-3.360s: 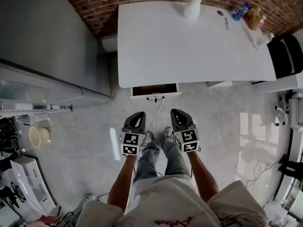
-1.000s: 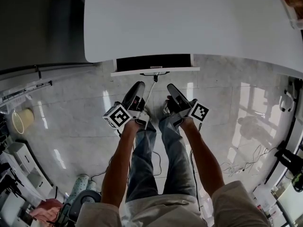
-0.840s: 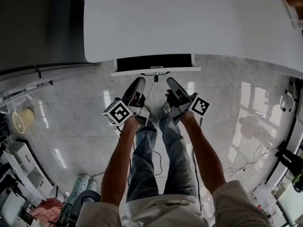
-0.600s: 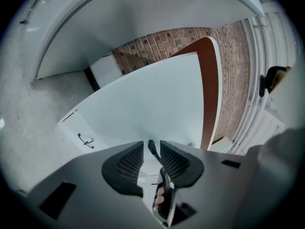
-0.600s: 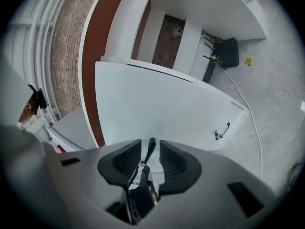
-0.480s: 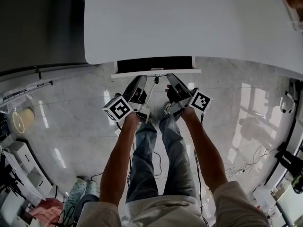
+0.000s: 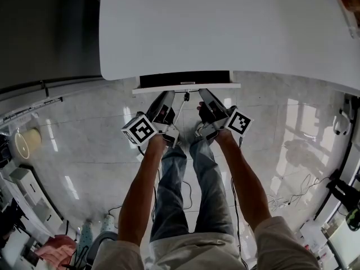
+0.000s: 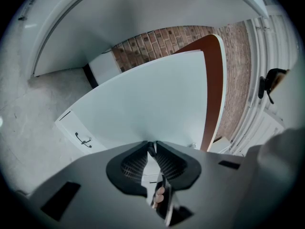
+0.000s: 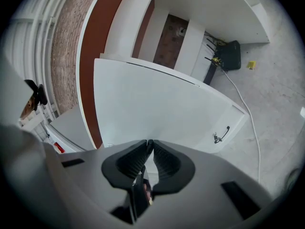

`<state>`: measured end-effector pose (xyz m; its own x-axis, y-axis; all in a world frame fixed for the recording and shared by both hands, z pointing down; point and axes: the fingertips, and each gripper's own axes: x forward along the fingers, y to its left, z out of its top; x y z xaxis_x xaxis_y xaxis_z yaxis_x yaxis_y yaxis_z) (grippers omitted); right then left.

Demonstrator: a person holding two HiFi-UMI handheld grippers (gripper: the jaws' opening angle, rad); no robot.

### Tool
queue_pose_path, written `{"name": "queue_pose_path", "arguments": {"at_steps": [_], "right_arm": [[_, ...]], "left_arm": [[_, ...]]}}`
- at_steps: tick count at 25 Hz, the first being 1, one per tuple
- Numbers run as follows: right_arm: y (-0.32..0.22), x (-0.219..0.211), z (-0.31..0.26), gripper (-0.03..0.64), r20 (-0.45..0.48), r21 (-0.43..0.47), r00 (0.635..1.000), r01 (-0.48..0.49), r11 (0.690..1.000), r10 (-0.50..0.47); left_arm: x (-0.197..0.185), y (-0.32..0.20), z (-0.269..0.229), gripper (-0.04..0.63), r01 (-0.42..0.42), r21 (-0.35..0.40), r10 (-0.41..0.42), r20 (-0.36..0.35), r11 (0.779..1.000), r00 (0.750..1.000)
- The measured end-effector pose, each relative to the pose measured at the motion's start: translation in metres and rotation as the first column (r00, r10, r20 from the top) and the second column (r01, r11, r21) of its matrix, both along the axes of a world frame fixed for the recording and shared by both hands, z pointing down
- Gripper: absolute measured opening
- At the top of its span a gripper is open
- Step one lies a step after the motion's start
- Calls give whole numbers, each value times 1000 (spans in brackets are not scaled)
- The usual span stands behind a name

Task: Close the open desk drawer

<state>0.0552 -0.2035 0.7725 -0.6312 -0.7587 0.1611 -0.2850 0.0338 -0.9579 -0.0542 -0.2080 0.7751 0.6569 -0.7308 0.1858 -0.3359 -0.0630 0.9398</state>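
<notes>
The white desk [image 7: 225,32] has its drawer partly out, a dark strip of the drawer's inside [image 7: 184,79] showing behind the white drawer front [image 7: 185,86] with its small black handle [image 7: 186,97]. My left gripper [image 7: 167,94] and right gripper [image 7: 202,93] point nearly level at that front, one on each side of the handle. Whether their tips touch it I cannot tell. In the left gripper view the drawer front [image 8: 143,109] fills the middle, and the left gripper [image 8: 151,146] is closing with nothing between its jaws. The right gripper [image 9: 149,143] is closing too, tips together, nothing held.
A black box [image 9: 232,48] sits on the floor under the desk with a white cable [image 9: 245,106] trailing toward me. The person's legs [image 7: 180,179] stand right below the grippers. A round bucket [image 7: 25,142] is at the left, by a dark cabinet [image 7: 45,32].
Both grippers moved forward up to the drawer front and their jaws closed from wide open. The dark strip of open drawer has narrowed a little.
</notes>
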Motion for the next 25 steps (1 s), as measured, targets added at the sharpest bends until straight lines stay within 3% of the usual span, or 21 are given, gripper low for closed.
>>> {"name": "queue_pose_path", "arguments": {"at_steps": [15, 25], "right_arm": [[-103, 3, 4, 60, -92, -9, 995, -40, 999, 39], [-110, 1, 5, 63, -80, -4, 997, -20, 1000, 20]], "left_arm": [[0, -104, 0, 69, 34, 14, -35, 75, 999, 997], [0, -108, 1, 70, 46, 10, -46, 86, 999, 995]]}}
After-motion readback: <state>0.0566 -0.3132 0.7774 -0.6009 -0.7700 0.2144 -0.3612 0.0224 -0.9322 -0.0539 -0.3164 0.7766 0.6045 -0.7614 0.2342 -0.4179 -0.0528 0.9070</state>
